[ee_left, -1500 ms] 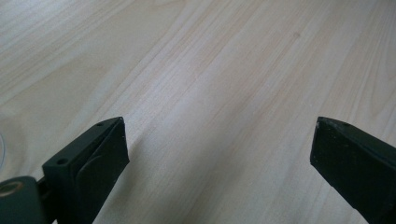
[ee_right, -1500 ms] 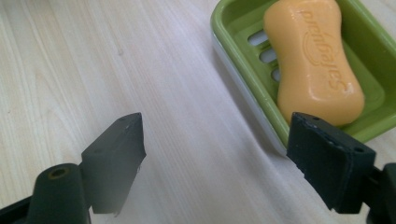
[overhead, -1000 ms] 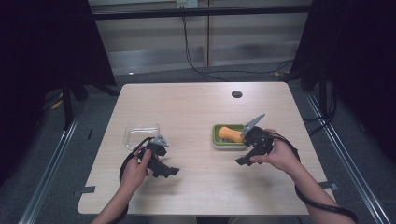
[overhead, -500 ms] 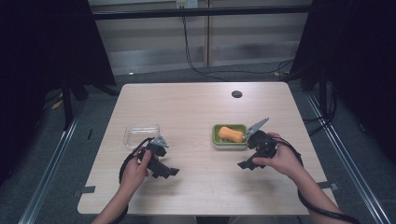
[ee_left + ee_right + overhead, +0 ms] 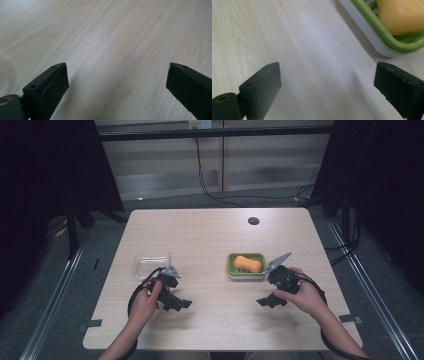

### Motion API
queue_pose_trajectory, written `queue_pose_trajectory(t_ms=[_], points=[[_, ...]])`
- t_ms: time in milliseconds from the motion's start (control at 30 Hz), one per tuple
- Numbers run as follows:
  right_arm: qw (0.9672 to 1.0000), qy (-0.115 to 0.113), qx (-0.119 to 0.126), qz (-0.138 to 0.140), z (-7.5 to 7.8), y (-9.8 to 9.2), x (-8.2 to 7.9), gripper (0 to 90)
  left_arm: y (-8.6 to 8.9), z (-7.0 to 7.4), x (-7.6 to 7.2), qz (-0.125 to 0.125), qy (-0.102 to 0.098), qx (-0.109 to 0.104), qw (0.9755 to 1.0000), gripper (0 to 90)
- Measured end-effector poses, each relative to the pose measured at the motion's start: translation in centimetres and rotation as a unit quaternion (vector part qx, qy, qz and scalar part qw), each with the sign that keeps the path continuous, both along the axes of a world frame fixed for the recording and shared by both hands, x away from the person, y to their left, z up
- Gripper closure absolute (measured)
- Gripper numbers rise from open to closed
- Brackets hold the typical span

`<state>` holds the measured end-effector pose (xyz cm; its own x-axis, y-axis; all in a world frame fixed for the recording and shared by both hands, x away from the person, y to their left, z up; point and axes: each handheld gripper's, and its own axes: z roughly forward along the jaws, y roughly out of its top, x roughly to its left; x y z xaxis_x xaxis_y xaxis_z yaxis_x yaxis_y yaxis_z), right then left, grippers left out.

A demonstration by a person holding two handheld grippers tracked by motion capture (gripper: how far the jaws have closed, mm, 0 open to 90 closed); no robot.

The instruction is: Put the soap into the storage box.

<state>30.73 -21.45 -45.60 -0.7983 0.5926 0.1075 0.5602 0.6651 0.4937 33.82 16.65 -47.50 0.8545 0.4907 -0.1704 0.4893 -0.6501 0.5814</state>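
Right gripper (image 5: 266, 302) held low over the pale wooden worktop (image 5: 215, 235), just in front of and to the right of the green soap dish (image 5: 246, 271), released and empty: jaws spread wide in the right gripper view, just been opening, nothing between them but bare wood grain. Orange soap bar (image 5: 248, 264) lying inside the green soap dish, apart from both black jaws; in the right gripper view the same orange soap bar (image 5: 402, 15) seen at the upper right, resting on the slotted green floor of the dish, whose green rim sits over a grey base (image 5: 367, 30). Right hand (image 5: 300, 292) wrapped around the gripper's body, grey three-cornered plate pointing up toward the dish, cable trailing back along the forearm. Left gripper (image 5: 180, 304) held near the front left of the worktop, likewise released and empty, jaws wide apart in the left gripper view over plain wood. Left hand (image 5: 145, 300) closed round its body, cable looping beside the wrist. Clear plastic lid or tray (image 5: 151, 264) lying flat just beyond the left hand, well apart from the soap dish. Small dark round port (image 5: 253, 220) set into the far part of the worktop.
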Motion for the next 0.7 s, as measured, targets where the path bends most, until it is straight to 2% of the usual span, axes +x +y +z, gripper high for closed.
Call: queue_pose_trajectory(t_ms=[233,700], points=[[1.0,-0.001,0.009,-0.004,-0.5,-0.5,-0.6,6.9,0.0,0.0,0.0,-0.002,-0.002,0.002,1.0,4.0],[0.9999,-0.001,0.006,-0.015,-1.3,-1.8,-1.7,7.2,0.0,0.1,0.0,-0.004,-0.004,0.003,1.0,4.0]])
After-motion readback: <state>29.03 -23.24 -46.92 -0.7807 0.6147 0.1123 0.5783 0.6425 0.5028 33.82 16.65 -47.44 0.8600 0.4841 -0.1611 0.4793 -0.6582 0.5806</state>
